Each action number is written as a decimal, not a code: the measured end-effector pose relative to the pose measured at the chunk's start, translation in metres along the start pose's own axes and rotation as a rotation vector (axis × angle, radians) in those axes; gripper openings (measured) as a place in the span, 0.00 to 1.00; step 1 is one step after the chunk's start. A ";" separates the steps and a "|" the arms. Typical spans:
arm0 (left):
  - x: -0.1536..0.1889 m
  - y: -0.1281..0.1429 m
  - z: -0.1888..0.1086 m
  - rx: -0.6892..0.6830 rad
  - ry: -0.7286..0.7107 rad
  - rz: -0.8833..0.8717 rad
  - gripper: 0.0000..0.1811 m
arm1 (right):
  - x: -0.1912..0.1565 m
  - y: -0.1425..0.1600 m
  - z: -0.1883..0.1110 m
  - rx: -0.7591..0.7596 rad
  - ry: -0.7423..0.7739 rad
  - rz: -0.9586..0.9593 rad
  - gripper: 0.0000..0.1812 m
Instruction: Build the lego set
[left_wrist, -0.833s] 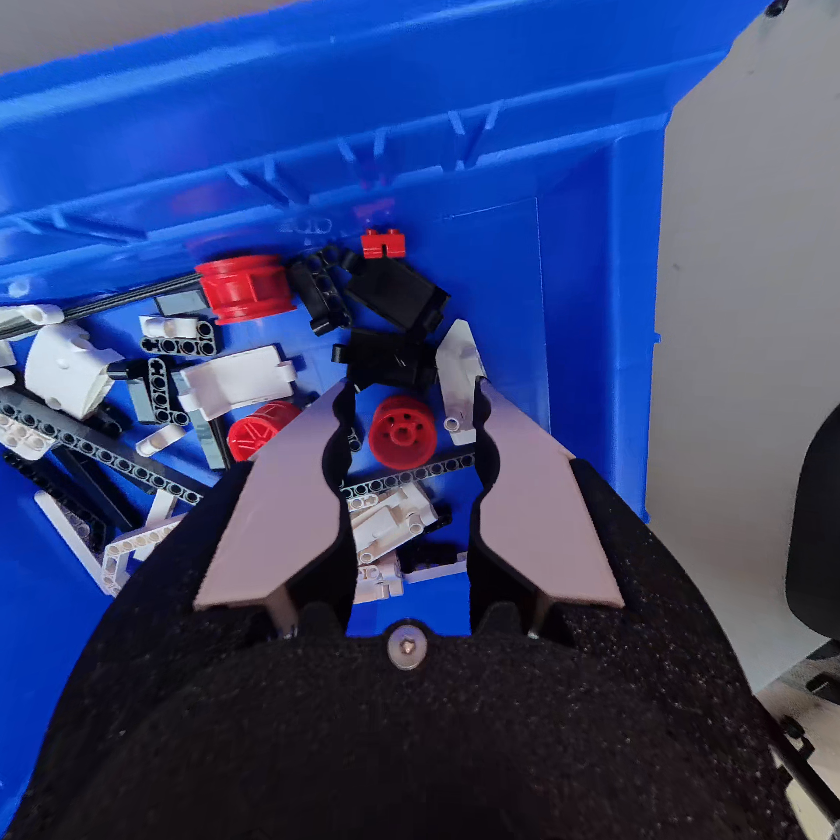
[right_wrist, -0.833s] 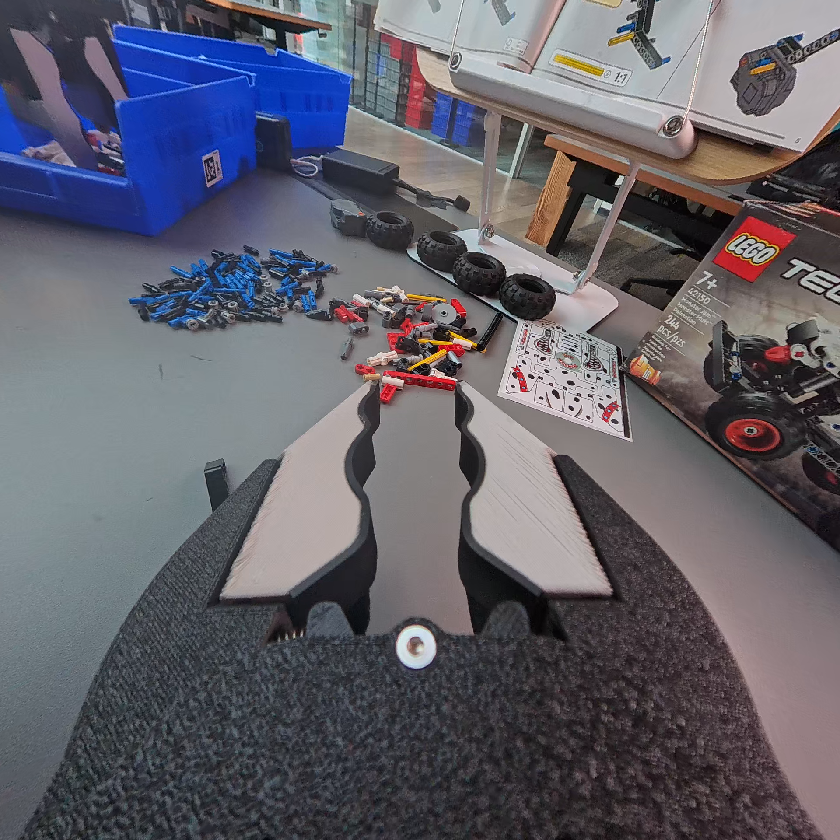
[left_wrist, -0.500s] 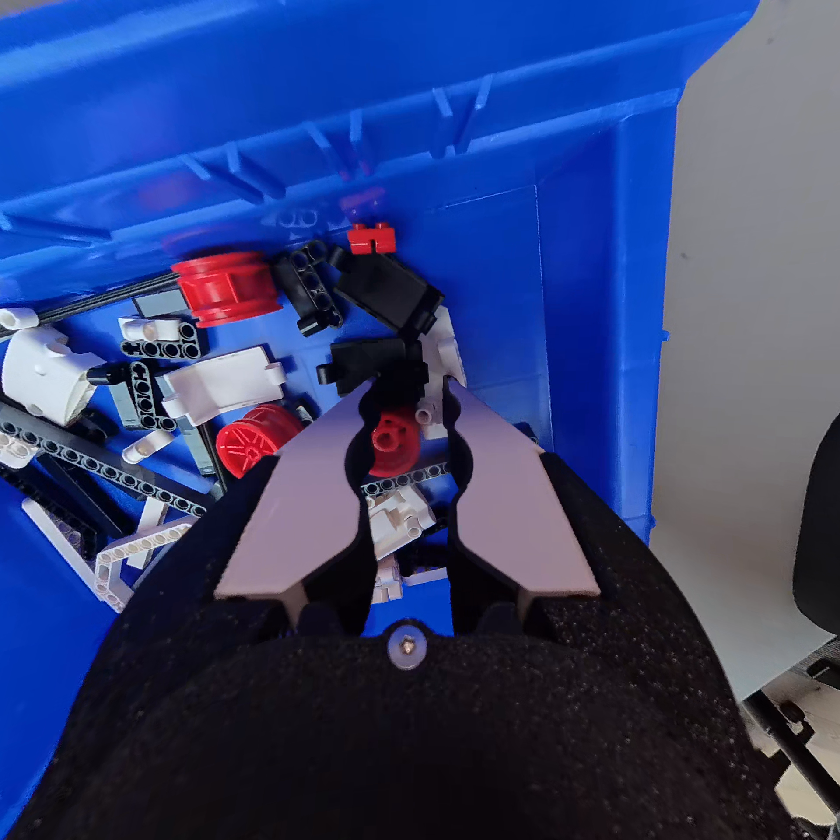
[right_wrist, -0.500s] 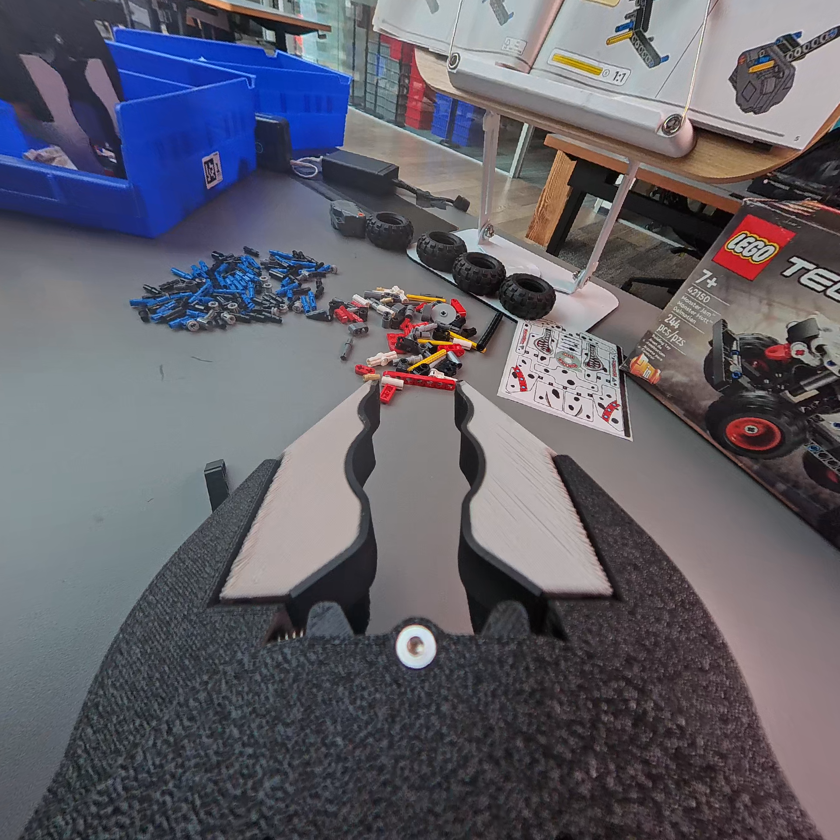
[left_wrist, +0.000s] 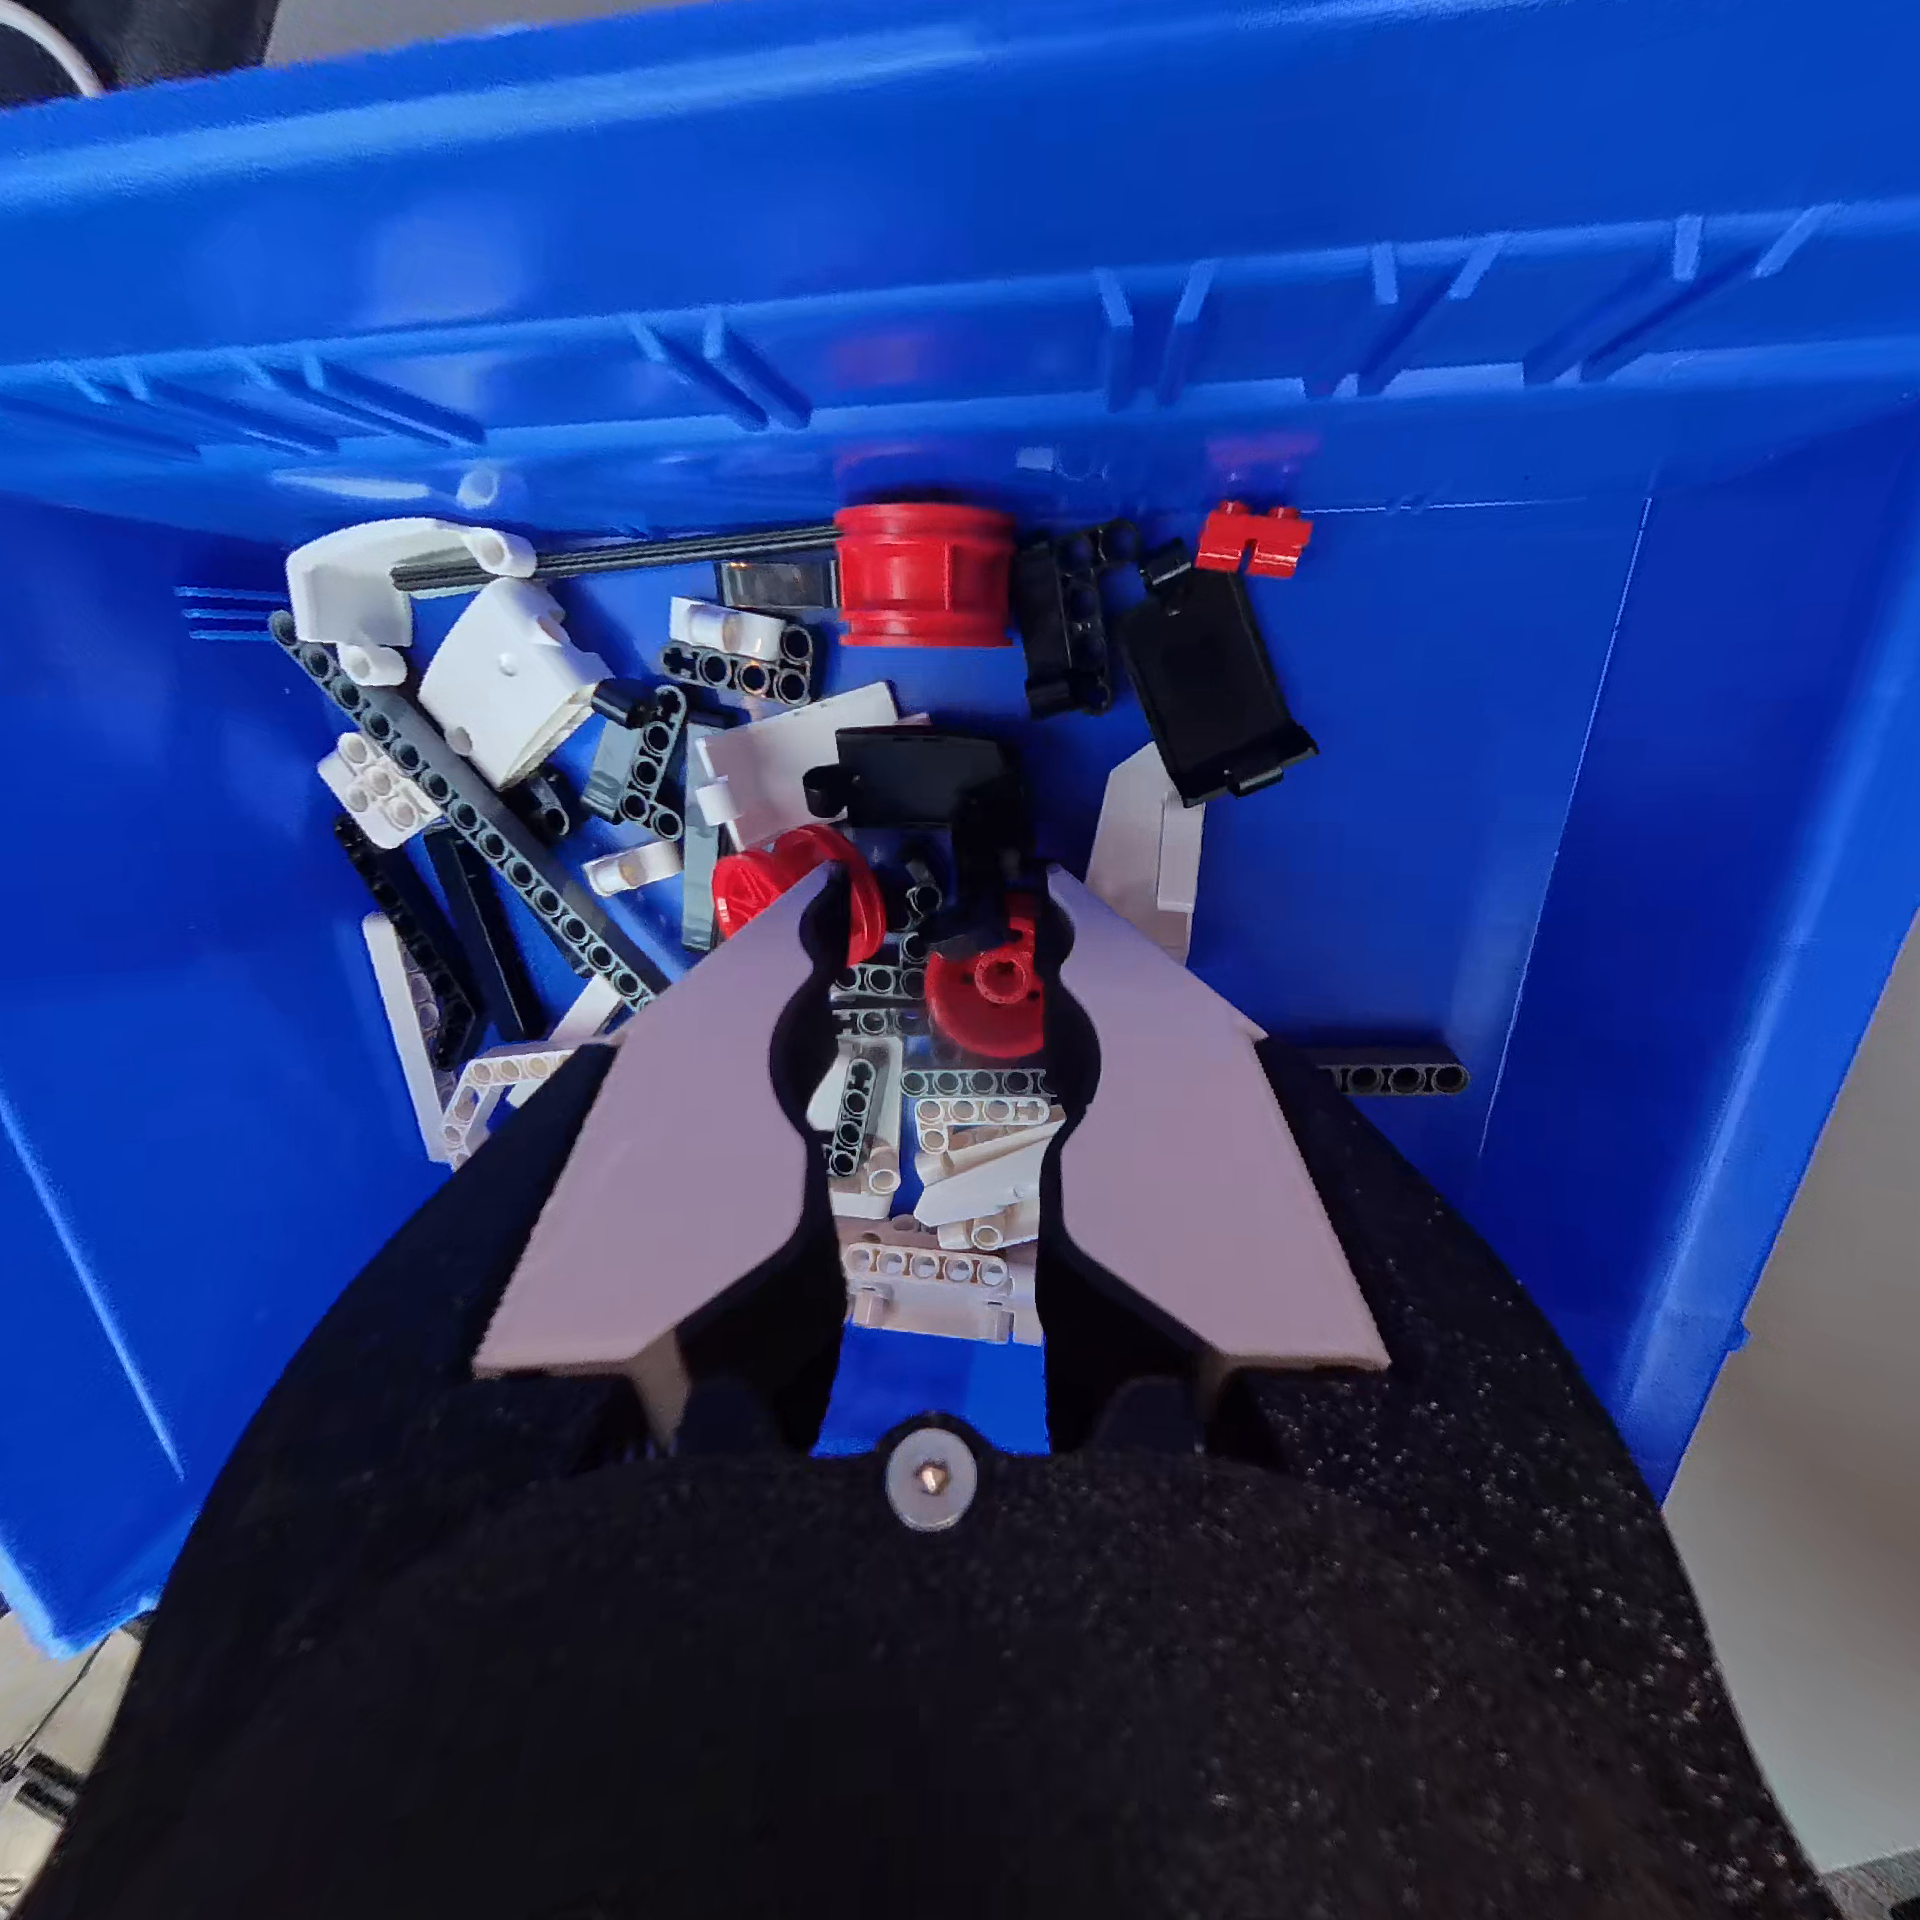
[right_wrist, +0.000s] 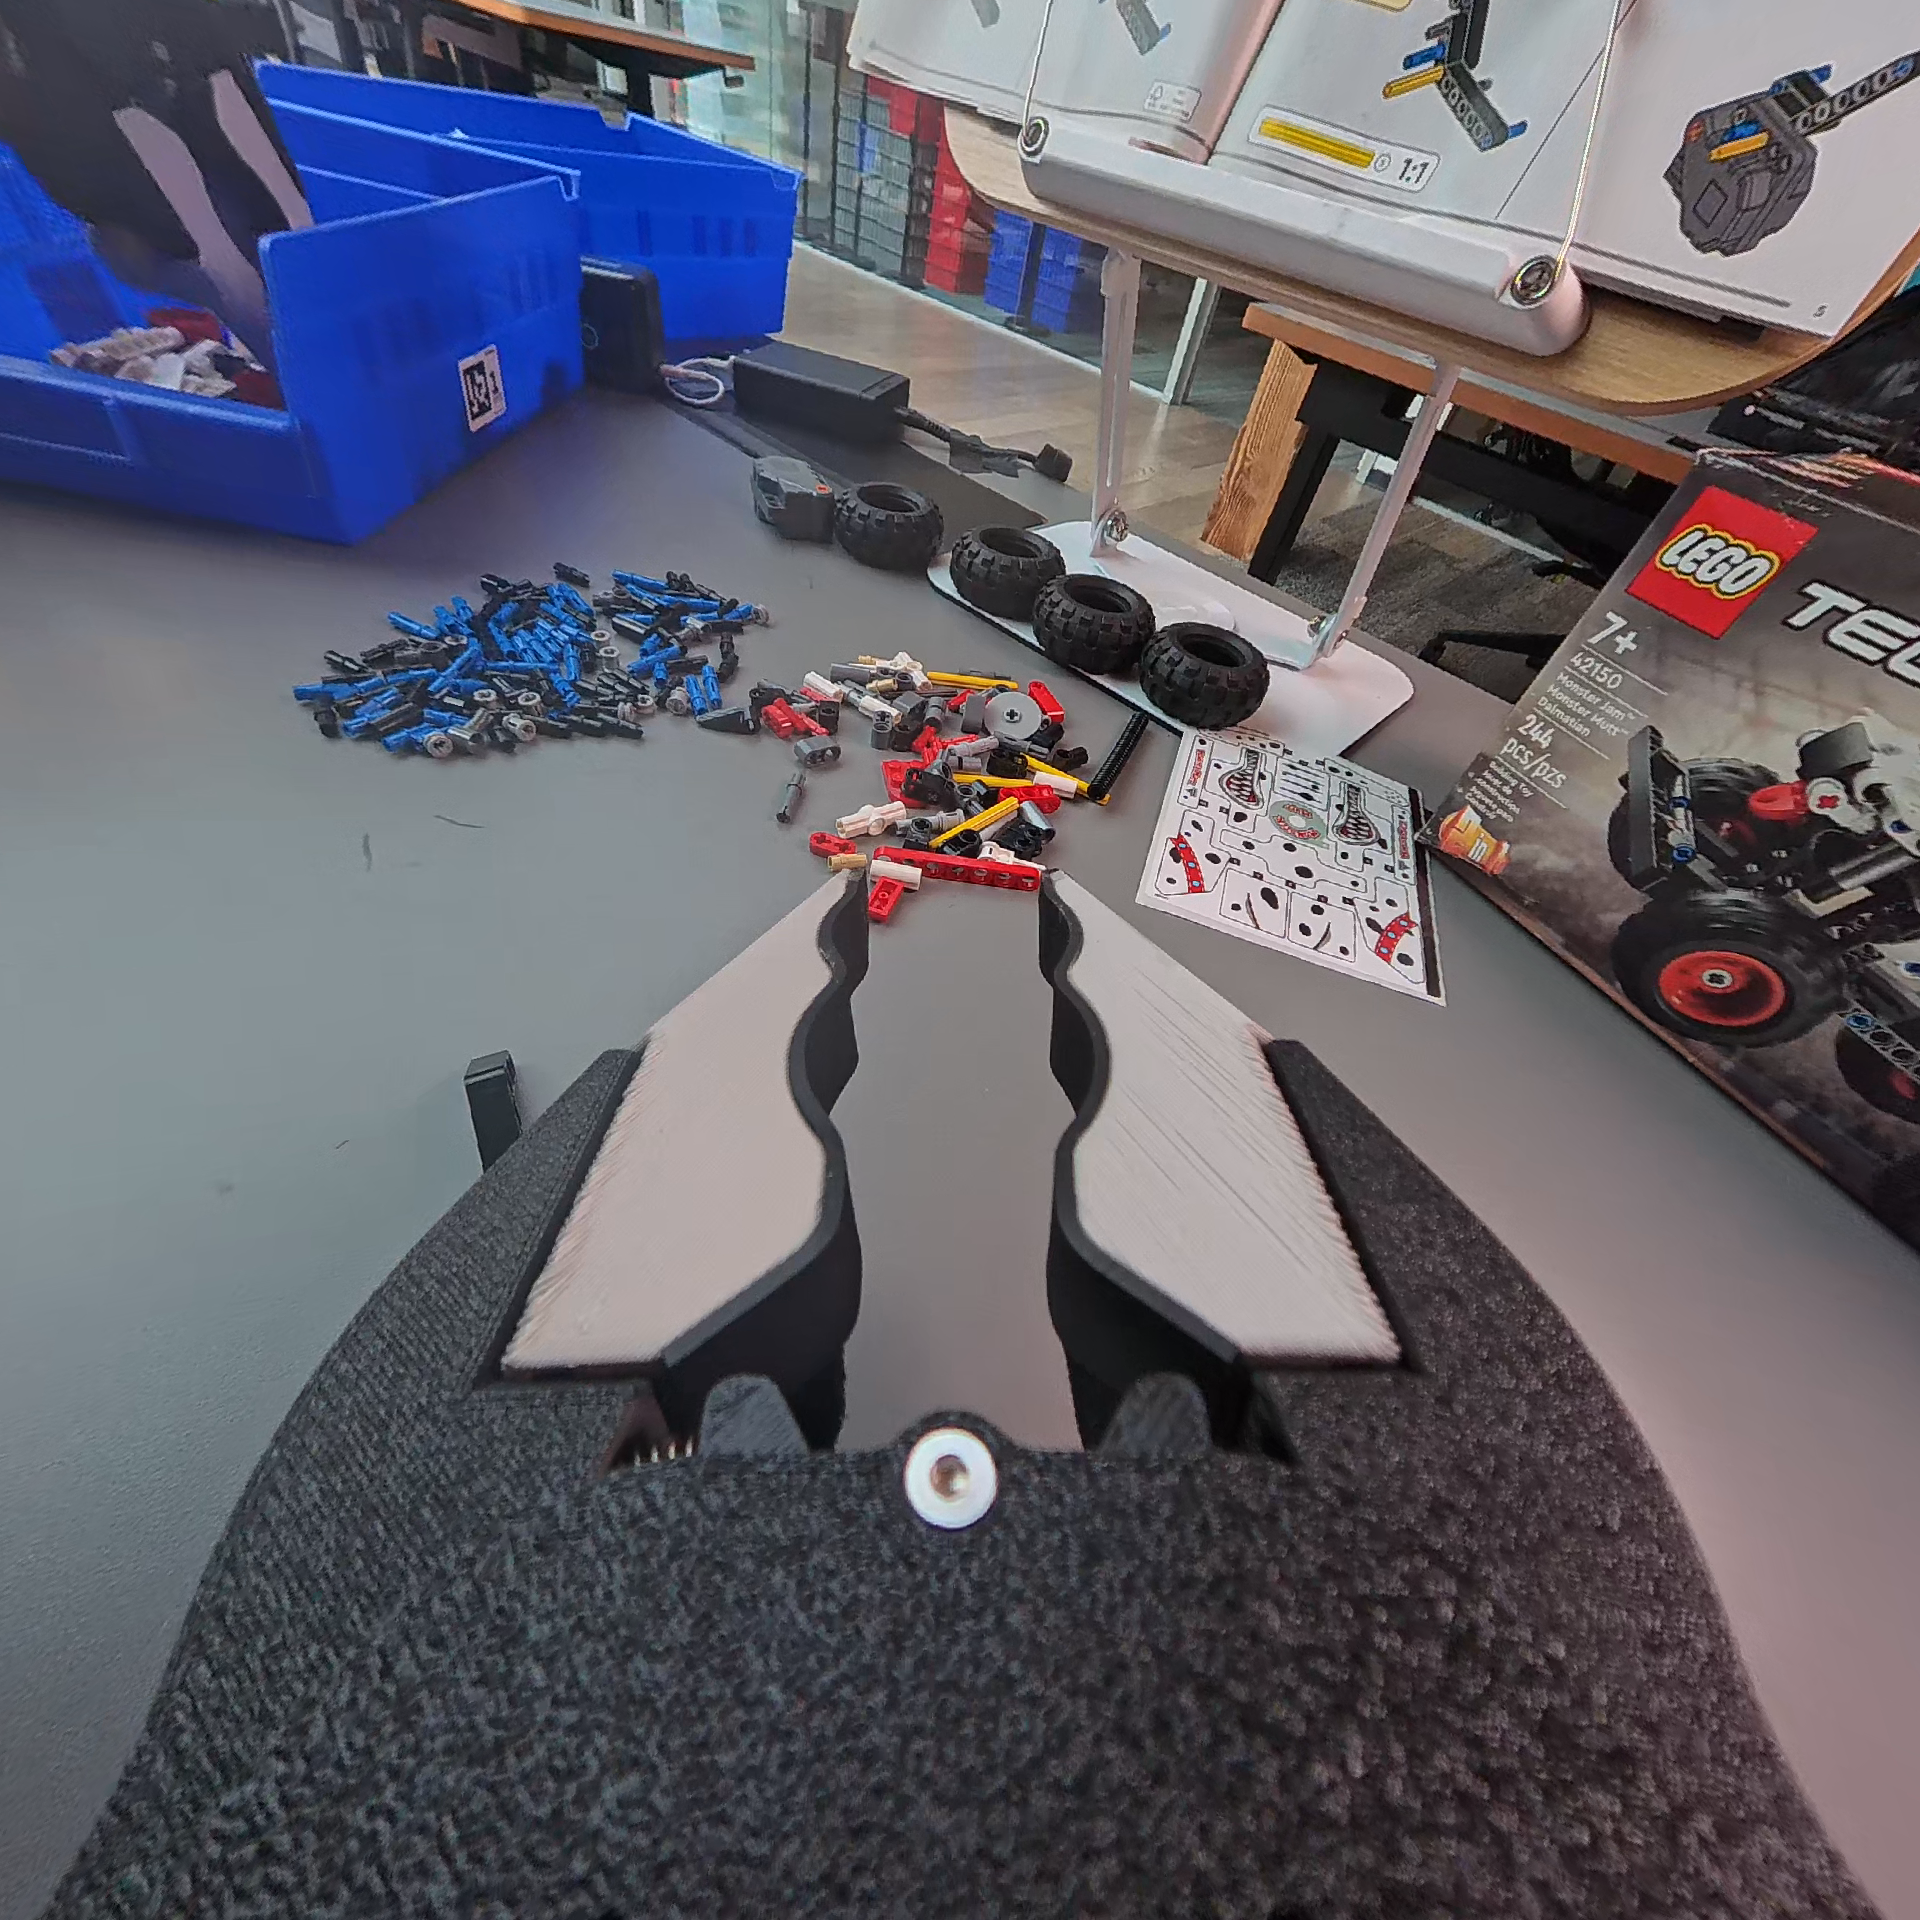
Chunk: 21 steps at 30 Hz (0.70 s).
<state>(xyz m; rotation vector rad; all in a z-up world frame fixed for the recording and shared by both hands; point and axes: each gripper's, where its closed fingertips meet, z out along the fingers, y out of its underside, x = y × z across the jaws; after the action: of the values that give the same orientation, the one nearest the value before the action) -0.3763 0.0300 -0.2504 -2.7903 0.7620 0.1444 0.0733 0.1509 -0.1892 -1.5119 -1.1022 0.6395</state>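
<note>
My left gripper (left_wrist: 937, 881) is inside the blue bin (left_wrist: 935, 208), over loose white, black and red pieces. Its jaws stand partly open. A small red wheel hub (left_wrist: 987, 1003) lies between them, against the right finger, with a black piece (left_wrist: 914, 779) just beyond it. A second red hub (left_wrist: 774, 894) is at the left fingertip. My right gripper (right_wrist: 948, 883) is open and empty, low over the grey table, with its tips just short of a red beam (right_wrist: 961, 868) at the near edge of a pile of small parts (right_wrist: 956, 748).
A heap of blue and black pins (right_wrist: 520, 665) lies left of the pile. Several black tyres (right_wrist: 1091, 623), a sticker sheet (right_wrist: 1294, 842), the set's box (right_wrist: 1745, 831) and an instruction booklet on a stand (right_wrist: 1455, 135) are at the right. The bin (right_wrist: 416, 343) stands far left.
My left gripper narrowed its jaws around the small red hub, then widened them slightly as it drew back and swung left within the bin. The right gripper has not moved.
</note>
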 end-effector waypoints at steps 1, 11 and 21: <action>-0.002 -0.001 -0.003 0.009 -0.009 -0.008 0.20 | 0.000 0.000 0.000 0.000 0.000 0.000 0.18; -0.018 -0.038 -0.065 0.318 -0.230 -0.101 0.20 | -0.002 0.000 0.000 0.001 -0.005 -0.013 0.18; 0.096 -0.097 -0.157 1.001 -0.086 -0.233 0.29 | -0.005 0.000 -0.001 0.003 -0.017 -0.044 0.18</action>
<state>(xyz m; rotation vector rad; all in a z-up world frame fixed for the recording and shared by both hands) -0.2388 0.0235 -0.0943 -1.8702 0.3251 -0.1320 0.0722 0.1456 -0.1899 -1.4781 -1.1441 0.6244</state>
